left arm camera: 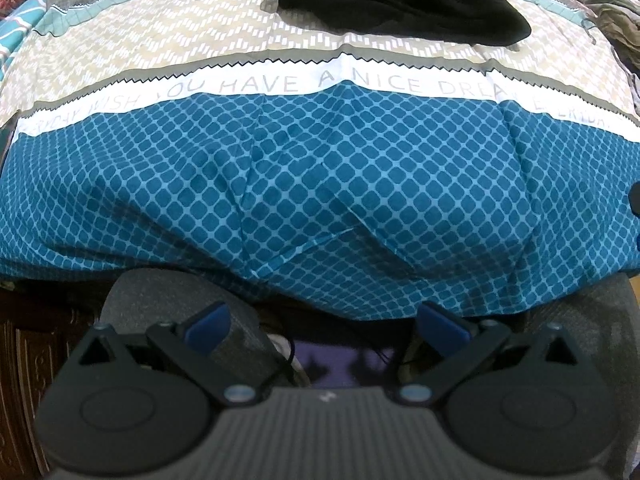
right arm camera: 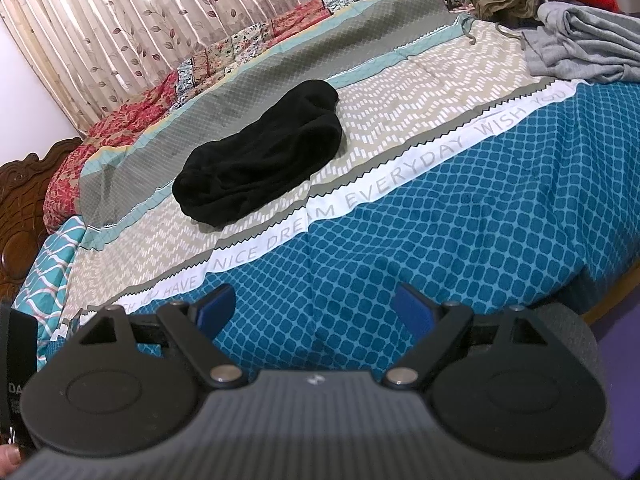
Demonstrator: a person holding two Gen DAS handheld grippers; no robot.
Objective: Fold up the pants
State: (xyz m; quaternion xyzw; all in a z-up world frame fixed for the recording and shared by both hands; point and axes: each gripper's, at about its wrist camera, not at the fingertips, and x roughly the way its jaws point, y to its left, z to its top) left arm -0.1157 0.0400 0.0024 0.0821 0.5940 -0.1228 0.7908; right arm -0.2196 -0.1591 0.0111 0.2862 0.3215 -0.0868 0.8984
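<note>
Already bundled into a compact, rounded shape, the black soft-knit pants (right arm camera: 260, 152) lie on the bed's beige zigzag-patterned band, well back from the near edge and beyond the white strip of printed lettering (right arm camera: 360, 196); in the left wrist view the same dark bundle (left arm camera: 392, 0) sits at the far top of the picture. Whether that bundle is a finished fold or only a loose heap waiting to be spread out cannot be told from here, since its edges are soft and no crease lines show. Both tools are well apart from it: the left gripper (left arm camera: 322, 326) hangs low at the bed's near edge, over the draped teal lattice-print bedspread (left arm camera: 320, 168), and the right gripper (right arm camera: 316, 312) hovers above the same teal area. Each has its blue-padded fingers (right arm camera: 214, 312) spread wide and released, grasping nothing. My reading is that the work stands between steps, either just after setting the garment down or before reaching for it. If another piece is to be done, the next move calls for a reach toward the loose pile of grey and olive clothes (right arm camera: 580, 44) at the bed's far corner; if not, a reach forward to the black bundle itself.
</note>
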